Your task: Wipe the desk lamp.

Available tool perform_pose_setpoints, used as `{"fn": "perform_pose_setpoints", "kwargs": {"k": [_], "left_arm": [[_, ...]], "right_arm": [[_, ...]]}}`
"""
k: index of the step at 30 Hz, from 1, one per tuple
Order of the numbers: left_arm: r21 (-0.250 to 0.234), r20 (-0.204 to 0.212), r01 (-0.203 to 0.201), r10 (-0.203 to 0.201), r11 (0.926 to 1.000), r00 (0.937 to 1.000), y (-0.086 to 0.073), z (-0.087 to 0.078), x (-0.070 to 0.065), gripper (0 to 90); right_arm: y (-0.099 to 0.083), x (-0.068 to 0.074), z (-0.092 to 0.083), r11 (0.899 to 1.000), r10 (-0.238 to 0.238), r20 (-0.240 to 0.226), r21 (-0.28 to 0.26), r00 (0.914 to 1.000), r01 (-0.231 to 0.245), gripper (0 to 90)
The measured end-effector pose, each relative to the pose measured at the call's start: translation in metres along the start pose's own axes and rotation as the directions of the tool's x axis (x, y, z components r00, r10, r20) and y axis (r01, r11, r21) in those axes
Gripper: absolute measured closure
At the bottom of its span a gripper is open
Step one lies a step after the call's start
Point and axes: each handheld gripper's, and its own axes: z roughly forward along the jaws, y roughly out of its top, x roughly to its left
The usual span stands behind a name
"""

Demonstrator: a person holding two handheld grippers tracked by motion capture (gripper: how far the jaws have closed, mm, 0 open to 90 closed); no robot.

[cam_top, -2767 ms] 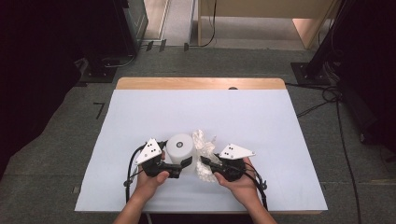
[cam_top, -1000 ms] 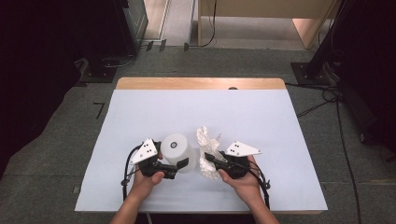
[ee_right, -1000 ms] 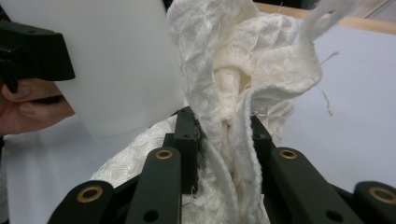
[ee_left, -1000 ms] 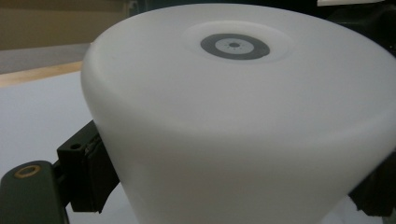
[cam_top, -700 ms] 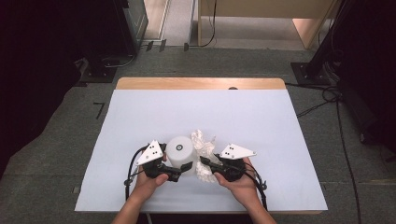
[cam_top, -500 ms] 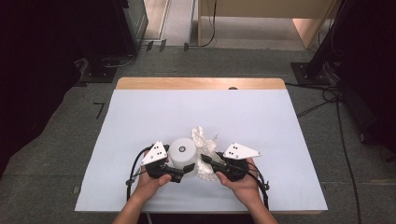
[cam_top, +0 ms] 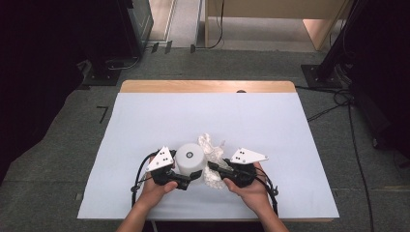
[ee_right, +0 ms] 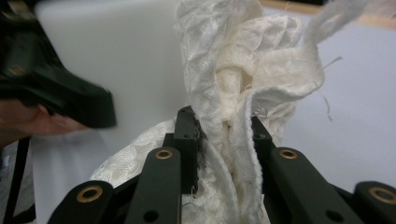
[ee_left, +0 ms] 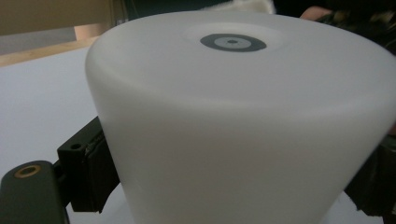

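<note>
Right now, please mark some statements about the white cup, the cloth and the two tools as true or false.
1. The left tool is closed on the white cup. True.
2. The cup stands with its opening upward. False: it is upside down, its closed base with a grey ring on top.
3. The right tool pinches the white cloth. True.
4. The cloth lies folded flat at the far edge of the table. False: it is bunched up beside the cup, near the person.

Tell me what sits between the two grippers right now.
In the high view, the white cup, upside down in the left gripper, and the bunched white cloth, pinched by the right gripper, lie side by side between them.
</note>
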Motion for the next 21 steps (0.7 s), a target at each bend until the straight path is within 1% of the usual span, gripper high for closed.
{"fn": "perform_pose_setpoints", "kwargs": {"k": [1, 3, 4, 5, 6, 8, 10, 12, 13, 14, 15, 17, 19, 20, 21], "left_arm": [[-0.010, 0.002, -0.010, 0.010, 0.9999, 1.0000, 0.001, -0.001, 0.000, 8.6], [-0.016, -0.008, -0.013, 0.013, 0.9998, 0.9999, 0.001, -0.001, -0.001, 8.6], [-0.018, -0.022, -0.021, 0.020, 0.9996, 0.9995, 0.000, 0.000, -0.001, 8.5], [-0.018, -0.022, -0.021, 0.020, 0.9996, 0.9995, 0.000, 0.000, -0.001, 8.5], [0.002, -0.055, -0.042, 0.042, 0.9991, 0.9976, -0.001, 0.002, 0.000, 8.5], [0.029, -0.095, -0.067, 0.069, 0.9974, 0.9931, -0.004, 0.006, 0.001, 8.5], [0.051, -0.132, -0.096, 0.102, 0.9941, 0.9860, -0.008, 0.010, 0.001, 8.5], [0.079, -0.149, -0.126, 0.136, 0.9889, 0.9794, -0.011, 0.015, 0.000, 8.5], [0.093, -0.147, -0.135, 0.148, 0.9865, 0.9781, -0.012, 0.017, -0.001, 8.5], [0.086, -0.145, -0.136, 0.147, 0.9870, 0.9784, -0.014, 0.017, -0.001, 8.5], [0.090, -0.144, -0.130, 0.142, 0.9874, 0.9794, -0.014, 0.017, 0.000, 8.5], [0.091, -0.144, -0.107, 0.120, 0.9900, 0.9823, -0.014, 0.016, 0.001, 8.4], [0.090, -0.169, -0.087, 0.102, 0.9921, 0.9803, -0.015, 0.014, 0.002, 8.0], [0.086, -0.186, -0.086, 0.101, 0.9926, 0.9774, -0.016, 0.013, 0.001, 6.4], [0.086, -0.186, -0.086, 0.101, 0.9926, 0.9774, -0.016, 0.013, 0.001, 4.5]], "right_arm": [[-0.002, -0.002, 0.003, 1.000, 0.006, -0.004, 0.020, 1.0000, -0.006, 73.0], [-0.006, -0.004, 0.007, 0.999, 0.011, -0.002, 0.047, 0.9999, -0.011, 72.9], [-0.007, -0.005, 0.007, 0.998, 0.010, 0.009, 0.054, 0.9999, -0.011, 72.9], [-0.007, -0.005, 0.007, 0.998, 0.011, 0.024, 0.055, 0.9997, -0.013, 72.9], [-0.006, -0.006, 0.006, 0.999, 0.012, 0.038, 0.052, 0.9992, -0.014, 72.9], [-0.005, -0.009, 0.003, 0.999, 0.020, 0.053, 0.030, 0.9984, -0.022, 72.9], [-0.004, -0.010, -0.001, 0.999, 0.029, 0.071, 0.017, 0.9970, -0.030, 73.0], [-0.003, -0.013, -0.005, 1.000, 0.031, 0.083, -0.001, 0.9960, -0.031, 73.0], [-0.002, -0.014, -0.006, 0.999, 0.036, 0.087, -0.006, 0.9956, -0.035, 73.0], [-0.002, -0.015, -0.007, 0.999, 0.038, 0.090, -0.009, 0.9952, -0.038, 73.0], [-0.002, -0.015, -0.008, 0.999, 0.039, 0.094, -0.013, 0.9948, -0.038, 73.0], [-0.002, -0.016, -0.008, 0.999, 0.040, 0.097, -0.015, 0.9945, -0.039, 73.0], [-0.002, -0.016, -0.009, 0.999, 0.037, 0.098, -0.015, 0.9945, -0.036, 73.0], [-0.002, -0.016, -0.009, 0.999, 0.036, 0.098, -0.014, 0.9945, -0.035, 73.0], [-0.002, -0.016, -0.009, 0.999, 0.034, 0.099, -0.013, 0.9945, -0.033, 73.0]]}}
